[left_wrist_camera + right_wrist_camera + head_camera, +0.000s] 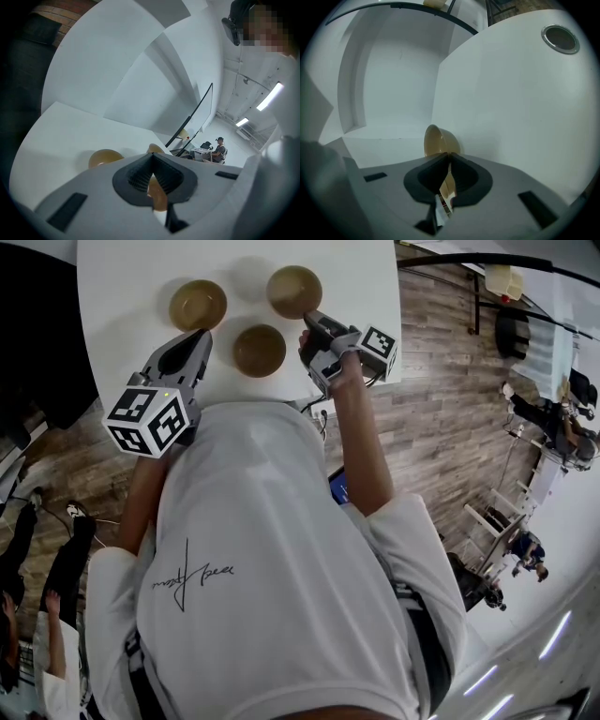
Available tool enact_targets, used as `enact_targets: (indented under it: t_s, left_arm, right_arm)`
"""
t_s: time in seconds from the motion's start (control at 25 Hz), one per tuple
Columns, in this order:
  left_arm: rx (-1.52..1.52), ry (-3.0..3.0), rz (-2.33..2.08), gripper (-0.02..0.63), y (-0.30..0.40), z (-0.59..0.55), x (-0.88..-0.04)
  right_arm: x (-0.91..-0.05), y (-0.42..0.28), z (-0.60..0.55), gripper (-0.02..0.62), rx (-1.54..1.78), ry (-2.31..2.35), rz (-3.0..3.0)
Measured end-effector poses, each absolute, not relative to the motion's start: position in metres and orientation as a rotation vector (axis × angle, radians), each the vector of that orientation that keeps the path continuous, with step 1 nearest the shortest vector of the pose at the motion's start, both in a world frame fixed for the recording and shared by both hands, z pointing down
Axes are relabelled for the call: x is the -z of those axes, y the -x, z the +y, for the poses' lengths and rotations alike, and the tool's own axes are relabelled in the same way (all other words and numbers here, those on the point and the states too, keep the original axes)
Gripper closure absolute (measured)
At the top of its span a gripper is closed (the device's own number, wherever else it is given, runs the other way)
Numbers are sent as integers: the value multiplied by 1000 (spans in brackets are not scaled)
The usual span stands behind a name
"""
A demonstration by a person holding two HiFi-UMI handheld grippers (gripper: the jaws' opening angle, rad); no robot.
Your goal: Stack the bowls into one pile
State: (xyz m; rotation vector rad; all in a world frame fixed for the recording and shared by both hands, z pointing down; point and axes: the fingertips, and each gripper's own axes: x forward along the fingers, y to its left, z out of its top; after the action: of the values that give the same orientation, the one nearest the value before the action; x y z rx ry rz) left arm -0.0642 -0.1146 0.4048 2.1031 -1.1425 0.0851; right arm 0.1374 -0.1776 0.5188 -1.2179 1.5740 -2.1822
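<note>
Head view has my right gripper (309,322) pinching the rim of the bowl (293,292) nearest the surface's (122,277) right edge, I judge to lift it onto another bowl (260,350), while my left gripper (204,334) hovers pressed shut by the near edge.

The left hand-held gripper (201,336) points forward and slightly downward; its jaws are fully together, with nothing between them. The right hand-held gripper (309,319) also points forward and downward; its jaws are closed on the thin rim of 1 bowl (294,292). The left forearm (141,498) and right forearm (361,442) both reach forward from the torso, elbows bent
</note>
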Motion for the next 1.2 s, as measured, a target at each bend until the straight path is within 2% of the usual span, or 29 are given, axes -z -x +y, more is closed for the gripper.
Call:
enact_targets:
  t_s: [0.44, 1.2]
  left_arm:
    - [-47, -2110, -1163, 600, 77, -52, -396]
    - [-22, -2127, -1140, 600, 70, -76, -401]
  right_arm:
    - [-499, -116, -104, 569, 2204, 1173, 1646]
    - [-495, -110, -103, 569, 2217, 1116, 1686]
